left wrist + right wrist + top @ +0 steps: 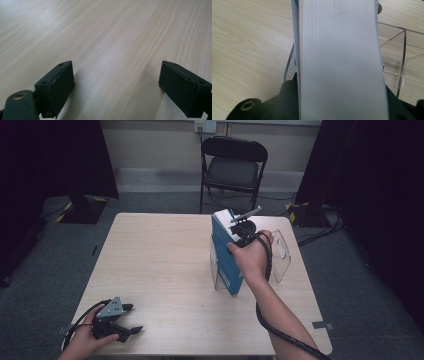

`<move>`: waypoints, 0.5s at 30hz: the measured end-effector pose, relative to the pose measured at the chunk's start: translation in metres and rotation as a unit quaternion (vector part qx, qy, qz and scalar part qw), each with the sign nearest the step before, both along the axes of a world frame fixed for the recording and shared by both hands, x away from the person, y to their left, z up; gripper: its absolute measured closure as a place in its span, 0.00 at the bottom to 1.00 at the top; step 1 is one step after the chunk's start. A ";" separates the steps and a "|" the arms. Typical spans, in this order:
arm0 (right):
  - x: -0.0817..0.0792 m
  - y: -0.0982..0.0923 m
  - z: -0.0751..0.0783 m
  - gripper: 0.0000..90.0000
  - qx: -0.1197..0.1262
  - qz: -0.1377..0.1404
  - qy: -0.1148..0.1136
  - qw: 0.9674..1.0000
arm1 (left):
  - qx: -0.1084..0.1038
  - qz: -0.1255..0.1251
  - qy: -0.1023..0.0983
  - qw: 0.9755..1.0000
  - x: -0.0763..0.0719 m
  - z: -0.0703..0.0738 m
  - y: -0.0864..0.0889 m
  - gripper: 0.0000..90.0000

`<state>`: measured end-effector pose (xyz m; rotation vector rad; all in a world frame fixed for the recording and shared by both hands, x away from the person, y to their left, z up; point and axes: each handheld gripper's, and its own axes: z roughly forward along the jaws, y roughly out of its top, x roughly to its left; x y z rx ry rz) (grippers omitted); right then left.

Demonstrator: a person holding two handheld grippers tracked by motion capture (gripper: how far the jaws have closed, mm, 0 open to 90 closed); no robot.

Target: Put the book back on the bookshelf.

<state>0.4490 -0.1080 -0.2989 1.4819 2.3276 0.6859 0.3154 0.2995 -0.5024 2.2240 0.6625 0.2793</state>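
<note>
Right gripper (239, 234): my jaws are clamped across a blue book (226, 255), one on each cover; in the right gripper view its pale page edge (339, 62) runs straight up between my jaws, from the bottom edge to the top.
Book, place: upright on its lower edge, blue cover on the side away from my right hand (254, 257), spine side hidden from me. It stands in a clear acrylic stand (281, 255) on the table (165, 270).
Stand, relative to my right fingers: its clear walls rise on both sides of the book, just past my jaws; a curved clear edge (288, 63) shows on one side of the page block, clear partitions (402, 57) on the other.
Contact book/stand: I cannot tell whether the bottom of the book rests on the base of the stand.
Left gripper (127, 319): released, jaws wide apart with nothing between them; bare wood grain lies between and beyond my two pads (60, 85).
Left gripper, place: low over the near left corner of the table, well apart from the book and stand.
Left hand (87, 340): wrapped round the gripper body, grey plate (112, 309) on top.
</note>
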 end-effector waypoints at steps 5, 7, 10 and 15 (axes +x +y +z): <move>0.000 0.004 0.000 0.69 -0.006 -0.001 -0.003 1.000 | 0.000 0.000 0.000 1.000 0.000 0.000 0.000 0.14; 0.001 0.005 0.000 0.69 -0.007 -0.001 -0.002 1.000 | 0.000 0.000 0.000 1.000 0.000 0.000 0.000 0.14; 0.001 0.006 0.000 0.69 -0.009 -0.002 -0.002 1.000 | 0.000 0.000 0.000 1.000 0.000 0.000 0.000 0.14; 0.002 0.008 0.000 0.69 -0.012 -0.003 -0.001 1.000 | 0.000 0.000 0.000 1.000 0.000 0.000 0.000 0.14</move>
